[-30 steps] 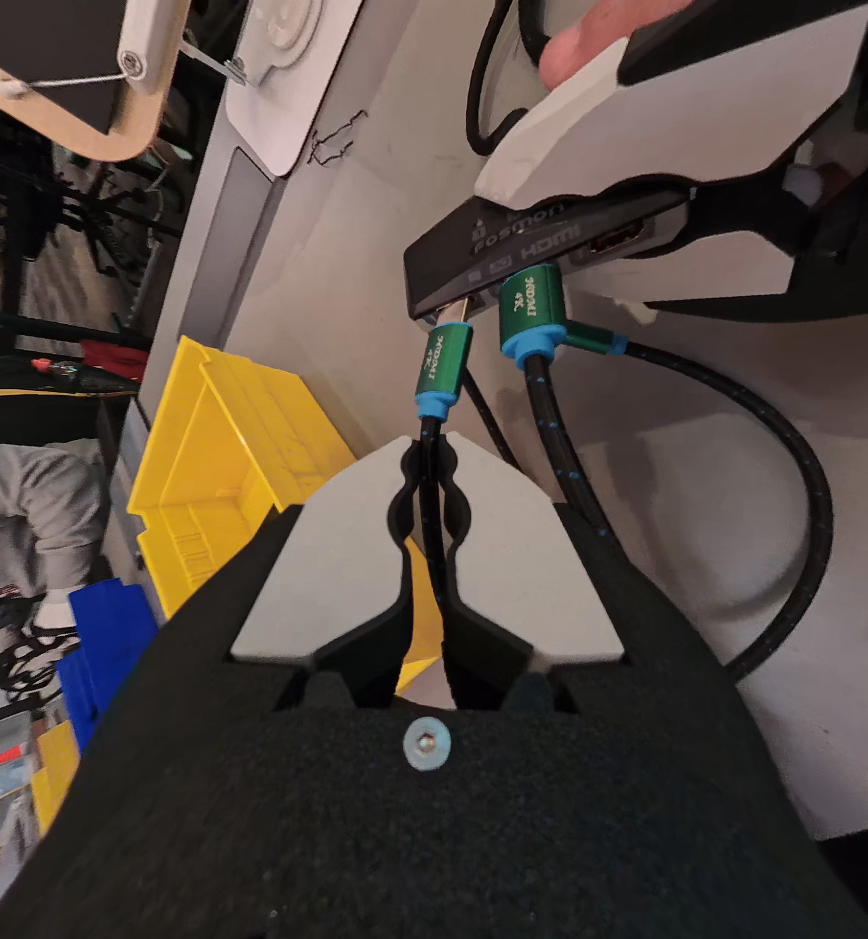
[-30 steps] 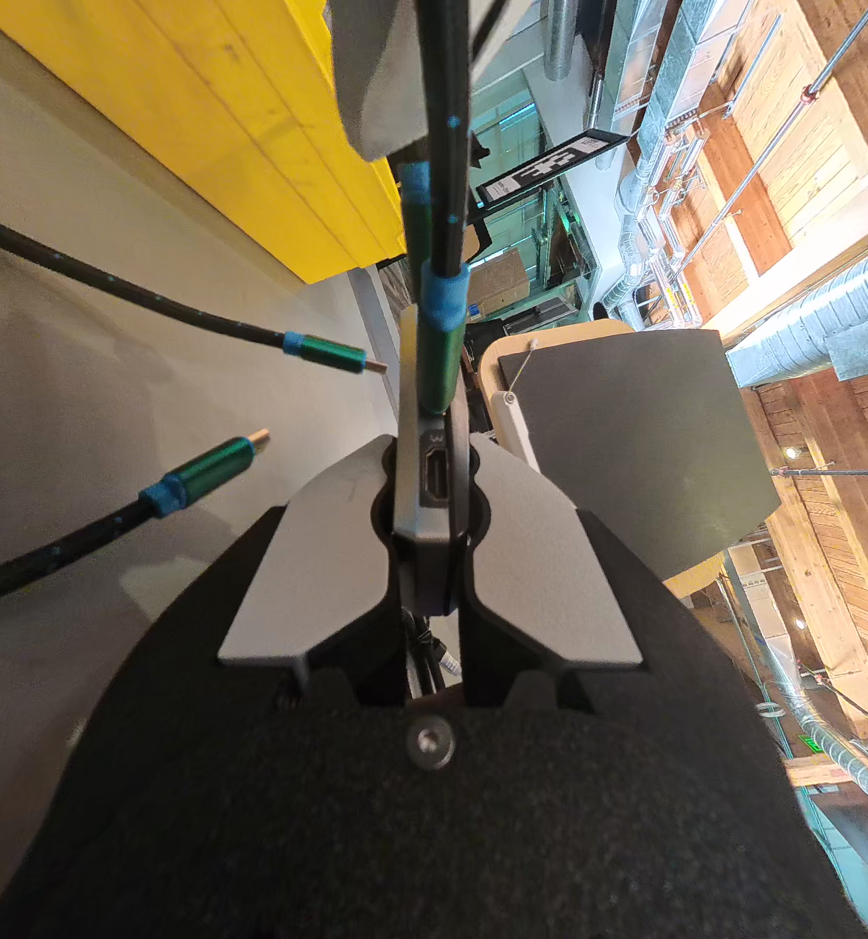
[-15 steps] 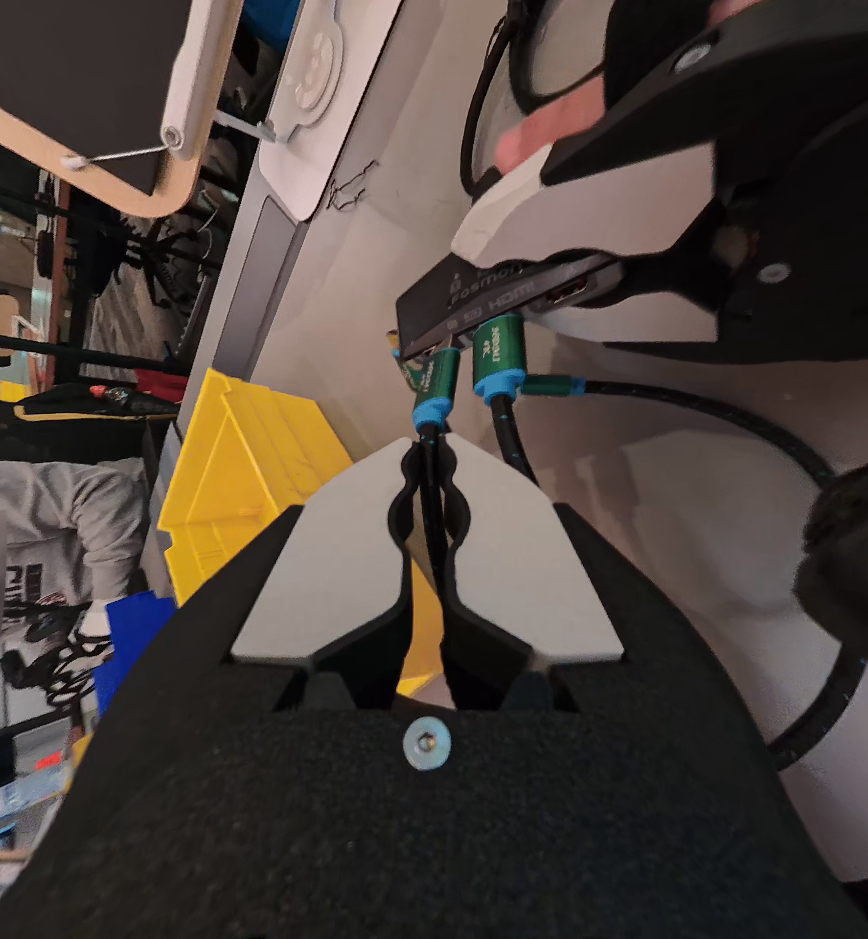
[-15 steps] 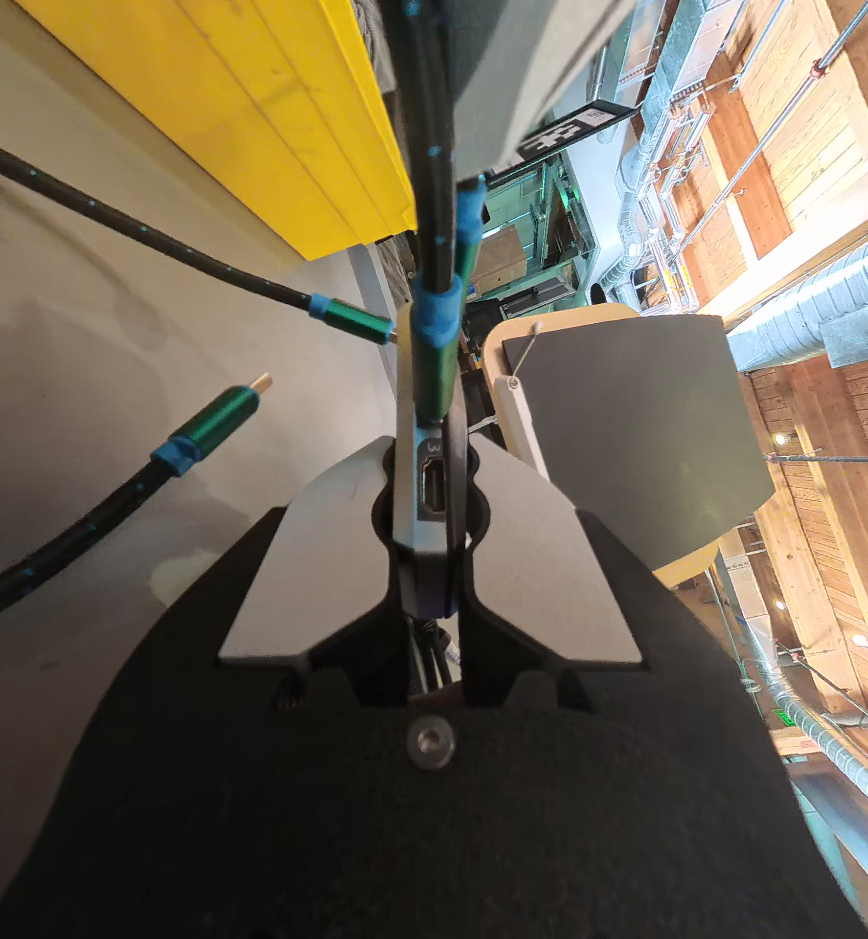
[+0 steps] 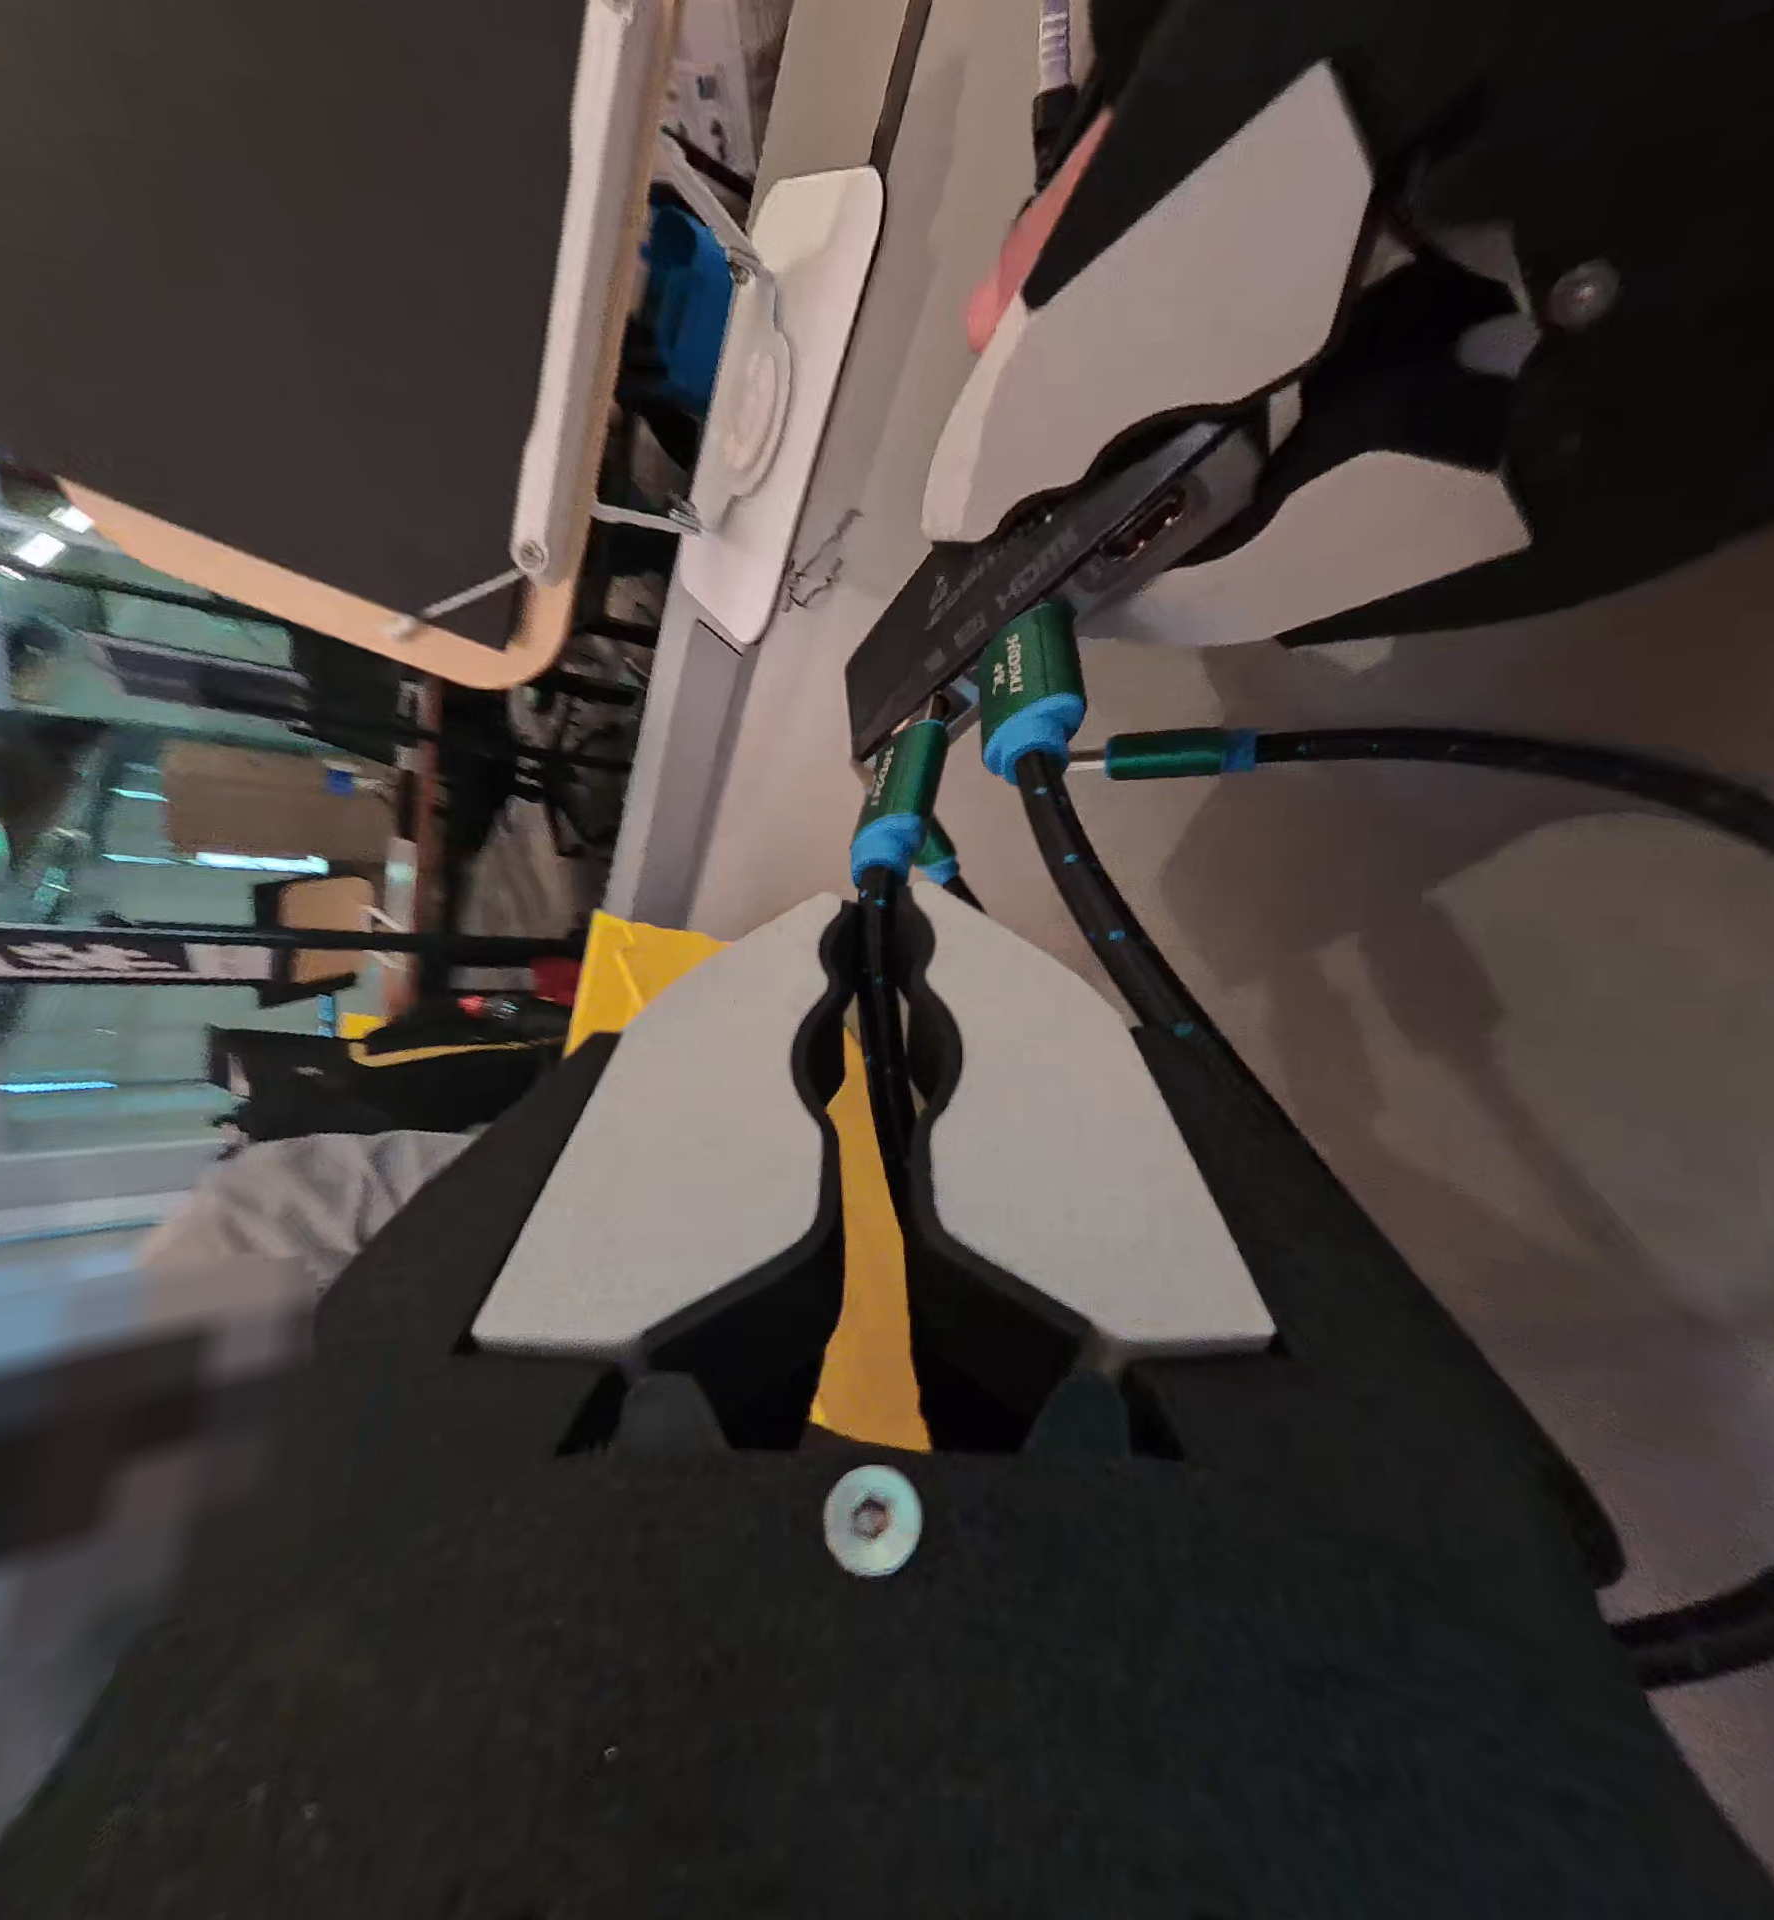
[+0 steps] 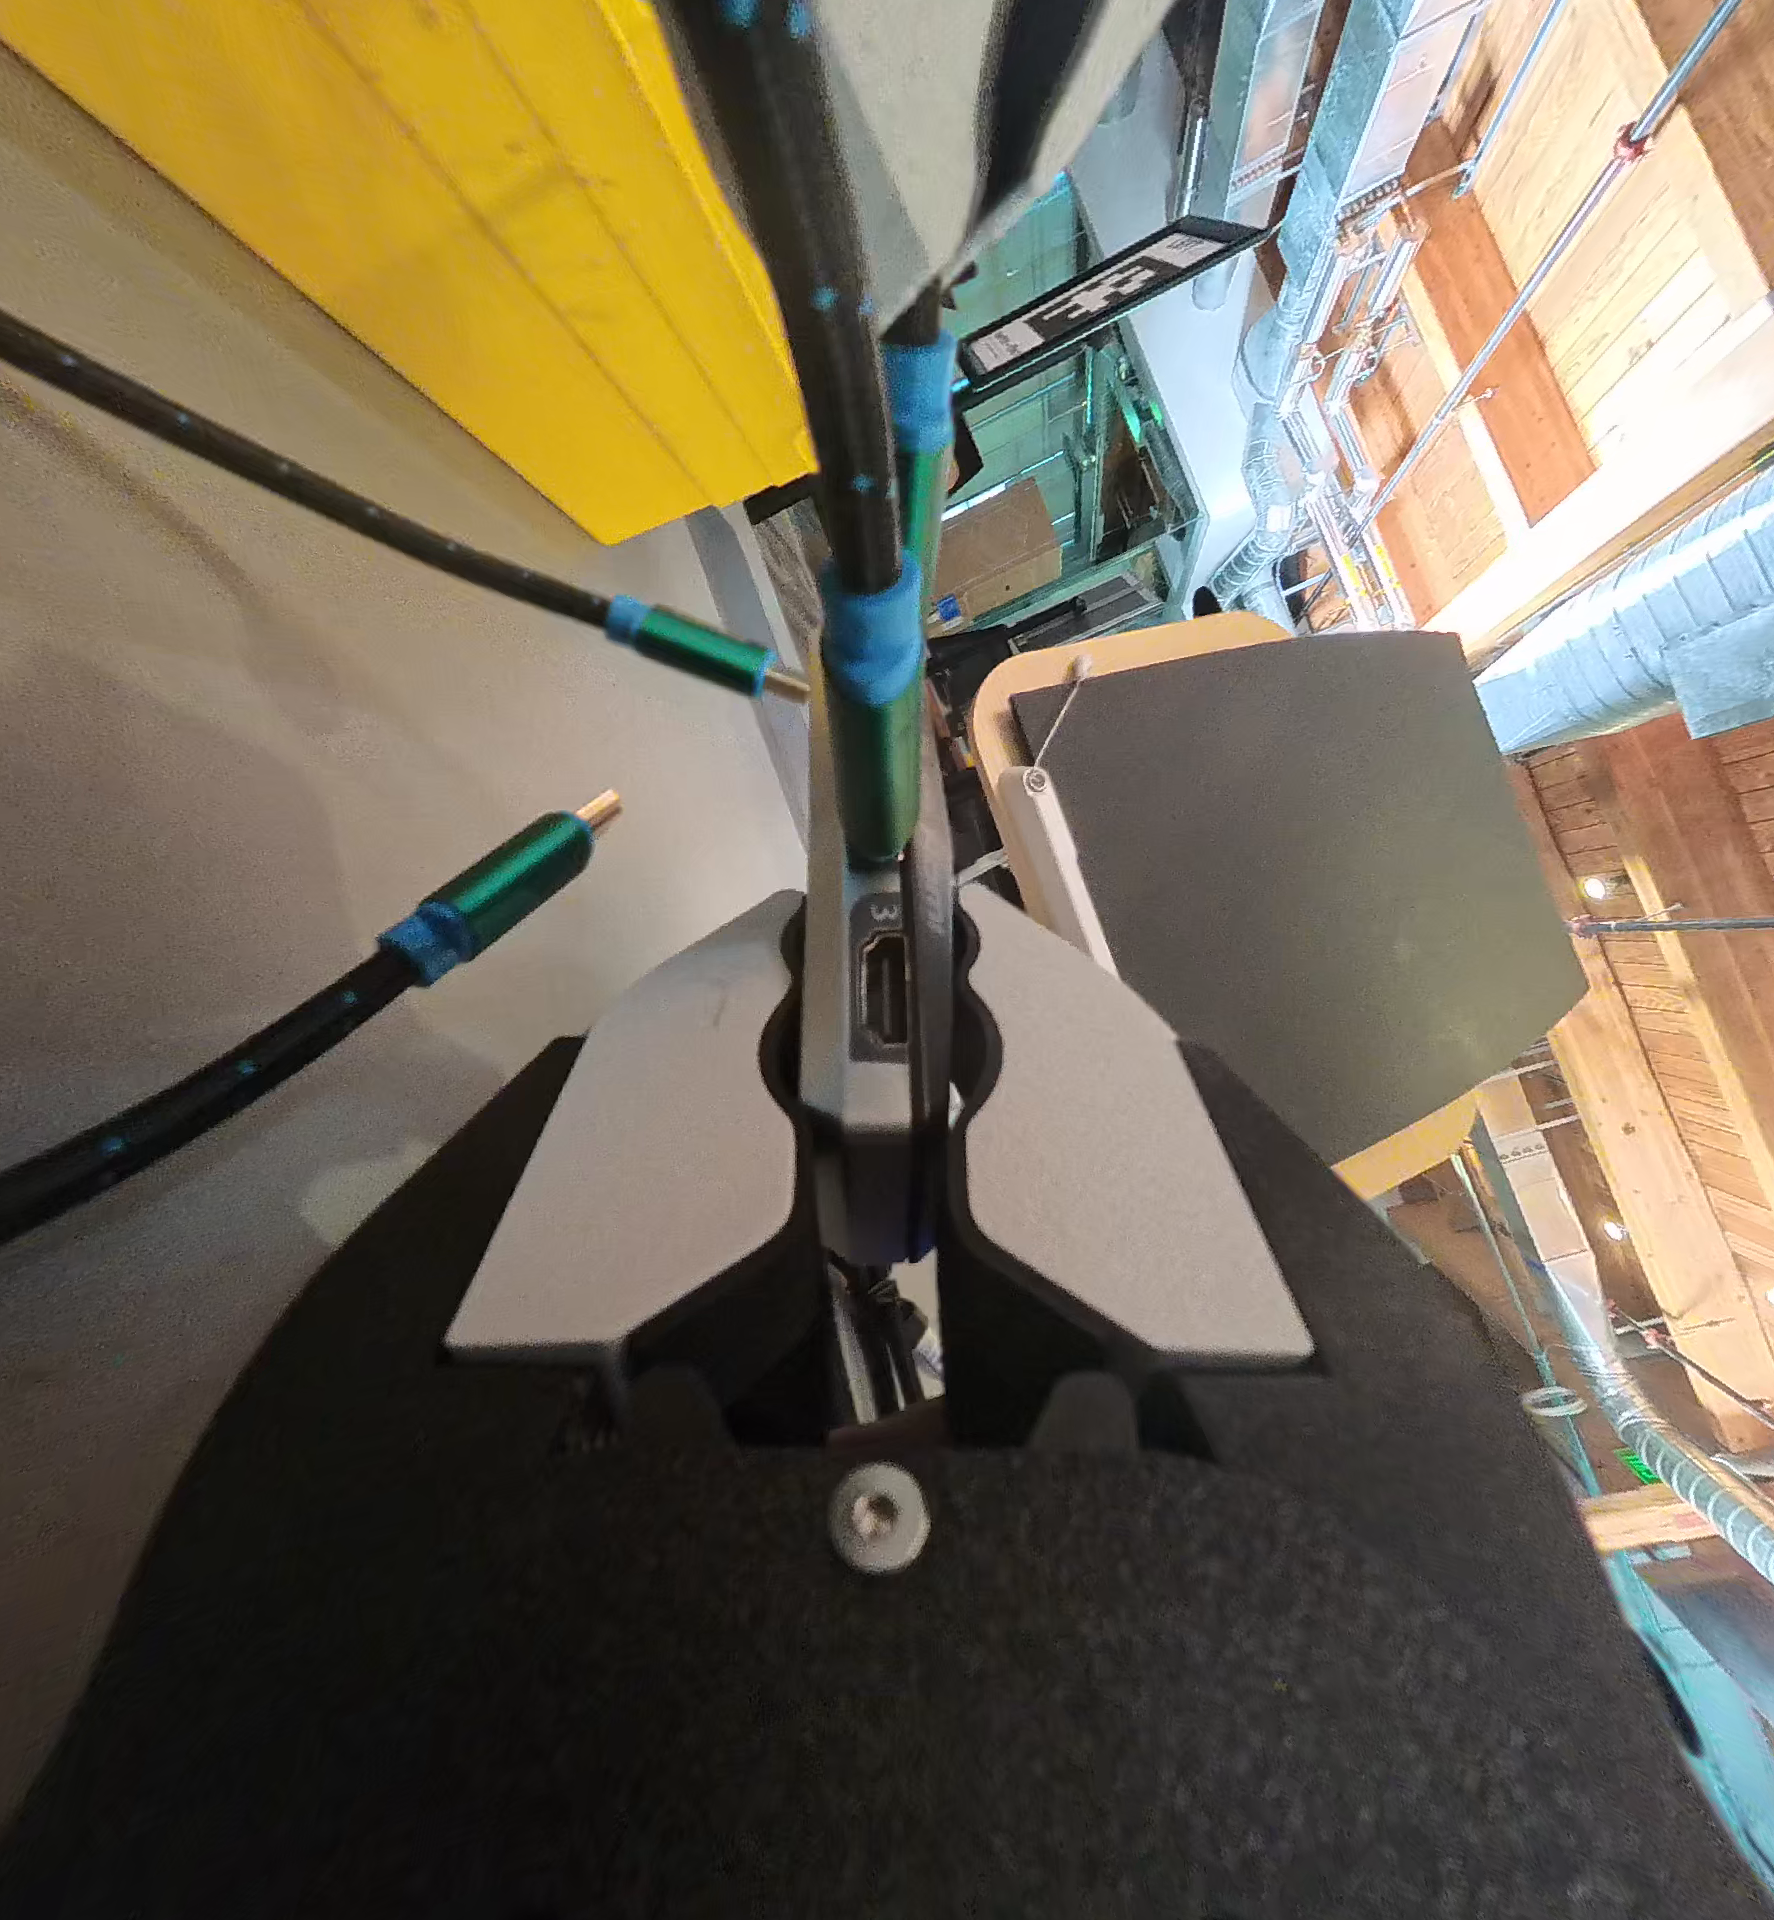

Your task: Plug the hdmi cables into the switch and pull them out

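The switch (image 6: 867,997), a light rigid box, sits clamped in my right gripper (image 6: 878,1023) above the table, while my left gripper (image 5: 878,997) pinches the limp braided cable (image 5: 883,1023) behind its stiff plug (image 5: 898,781), whose tip I can't see seated.

A workshop or industrial lab in a converted warehouse: exposed timber ceiling (image 6: 1641,260) crossed by insulated silver ducting (image 6: 1683,582) and sprinkler pipes (image 6: 1548,197), yellow plastic parts bins (image 6: 426,239) on a pale table (image 6: 187,748), and equipment racks behind a black acoustic divider panel (image 6: 1278,883).
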Motion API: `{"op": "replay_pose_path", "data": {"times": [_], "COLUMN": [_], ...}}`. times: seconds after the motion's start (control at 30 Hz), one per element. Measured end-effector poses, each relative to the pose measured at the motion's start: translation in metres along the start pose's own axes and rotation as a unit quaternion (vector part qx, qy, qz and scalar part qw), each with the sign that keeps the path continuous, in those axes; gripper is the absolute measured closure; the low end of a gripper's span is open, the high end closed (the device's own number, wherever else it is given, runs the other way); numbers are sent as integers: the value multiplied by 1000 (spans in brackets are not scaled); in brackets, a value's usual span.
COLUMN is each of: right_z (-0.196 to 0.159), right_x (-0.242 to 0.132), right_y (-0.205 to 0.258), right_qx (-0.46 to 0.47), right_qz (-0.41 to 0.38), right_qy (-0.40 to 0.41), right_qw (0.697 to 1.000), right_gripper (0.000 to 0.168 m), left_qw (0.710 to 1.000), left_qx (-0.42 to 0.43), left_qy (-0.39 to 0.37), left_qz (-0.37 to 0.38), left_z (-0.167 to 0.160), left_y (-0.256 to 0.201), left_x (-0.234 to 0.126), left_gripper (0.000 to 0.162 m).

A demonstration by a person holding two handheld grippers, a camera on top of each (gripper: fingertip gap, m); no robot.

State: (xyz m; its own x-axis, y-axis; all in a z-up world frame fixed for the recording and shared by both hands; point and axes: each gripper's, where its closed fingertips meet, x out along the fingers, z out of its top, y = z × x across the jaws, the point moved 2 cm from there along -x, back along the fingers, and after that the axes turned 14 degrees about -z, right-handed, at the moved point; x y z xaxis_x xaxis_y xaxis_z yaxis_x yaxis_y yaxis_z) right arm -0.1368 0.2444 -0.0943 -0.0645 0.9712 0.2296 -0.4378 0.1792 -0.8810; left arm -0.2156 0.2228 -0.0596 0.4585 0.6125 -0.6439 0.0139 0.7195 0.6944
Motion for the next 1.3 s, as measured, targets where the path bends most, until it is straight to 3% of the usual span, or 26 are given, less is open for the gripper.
{"op": "replay_pose_path", "data": {"times": [0.33,0.83,1.03,1.17,1.3], "right_z": [0,3,0,-12,-10], "right_x": [0,-3,2,8,17], "right_y": [0,3,4,2,-27], "right_qx": [5,-6,16,28,50], "right_qz": [2,9,28,40,19], "right_qy": [9,16,0,30,42], "right_qw": [1000,1000,999,998,998], "right_gripper": [146,149,145,146,145], "left_qw": [999,999,992,955,887], "left_qx": [28,-28,-92,-221,-367], "left_qy": [8,-20,-78,-181,-264], "left_qz": [26,11,-29,-80,-93], "left_z": [-1,-3,2,0,-45], "left_y": [-2,-5,-5,-9,-27], "left_x": [5,15,10,-38,-94], "left_gripper": [156,157,155,136,128]}}
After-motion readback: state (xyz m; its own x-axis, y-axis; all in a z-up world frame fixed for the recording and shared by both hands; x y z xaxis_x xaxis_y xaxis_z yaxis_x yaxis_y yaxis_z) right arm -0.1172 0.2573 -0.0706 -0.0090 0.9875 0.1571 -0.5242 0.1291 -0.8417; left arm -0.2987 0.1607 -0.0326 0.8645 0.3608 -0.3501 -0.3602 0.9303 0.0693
